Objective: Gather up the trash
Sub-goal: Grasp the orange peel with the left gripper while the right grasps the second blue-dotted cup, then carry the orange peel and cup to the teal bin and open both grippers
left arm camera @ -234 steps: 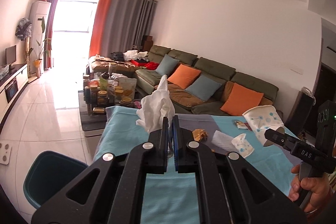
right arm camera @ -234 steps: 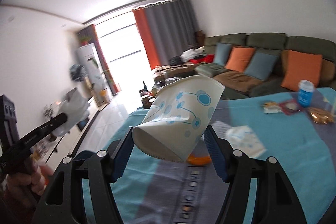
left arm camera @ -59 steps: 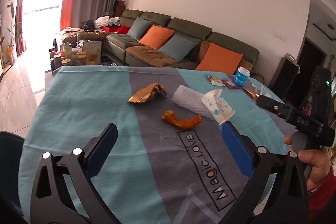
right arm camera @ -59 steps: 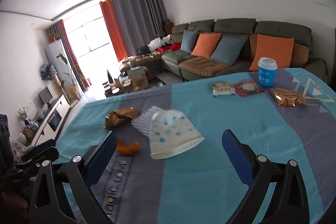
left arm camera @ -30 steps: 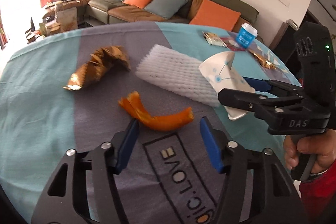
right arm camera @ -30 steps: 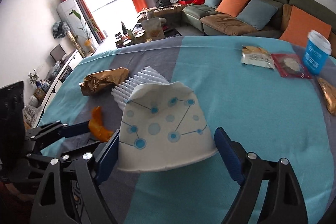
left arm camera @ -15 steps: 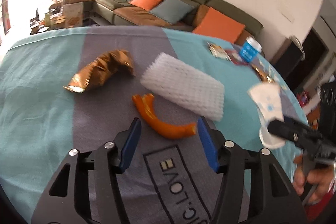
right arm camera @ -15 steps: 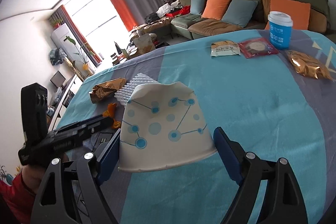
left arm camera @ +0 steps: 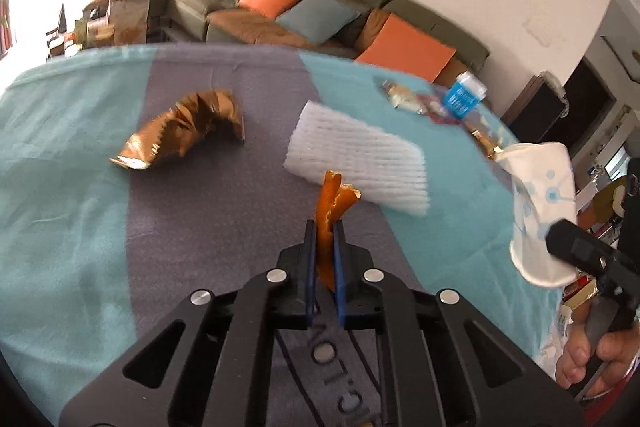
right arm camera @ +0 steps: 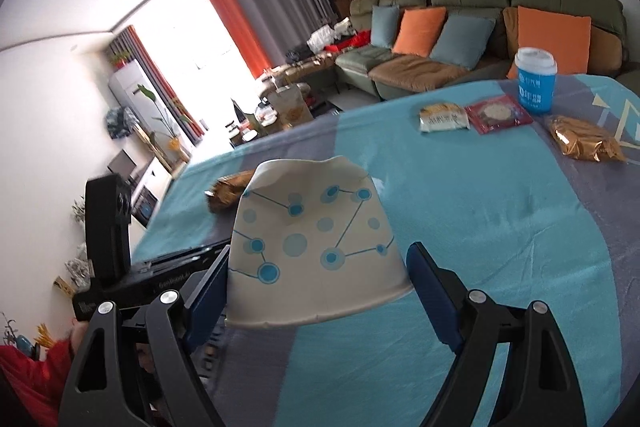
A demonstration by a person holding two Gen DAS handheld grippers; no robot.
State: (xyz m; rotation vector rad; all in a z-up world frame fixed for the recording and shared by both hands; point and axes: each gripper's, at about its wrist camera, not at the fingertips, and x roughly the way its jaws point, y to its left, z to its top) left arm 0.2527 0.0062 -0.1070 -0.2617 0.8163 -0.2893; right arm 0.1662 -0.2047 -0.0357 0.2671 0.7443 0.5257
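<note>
— Where's my left camera looking from?

— It rides behind the left tongs [left arm camera: 324, 227], tilted down, close over the table [left arm camera: 72, 211] with its teal and grey cloth, facing the olive-green sofa with orange and blue cushions [left arm camera: 320, 7].

— And my right one?

— Behind the right tongs [right arm camera: 320, 267], angled down across the same table toward the window and orange curtains [right arm camera: 232, 27].

— What do they share?

— The sofa, the blue lidded paper cup [left arm camera: 464, 99], the crumpled gold foil wrapper [left arm camera: 180, 131], and each sees the other tool.
</note>
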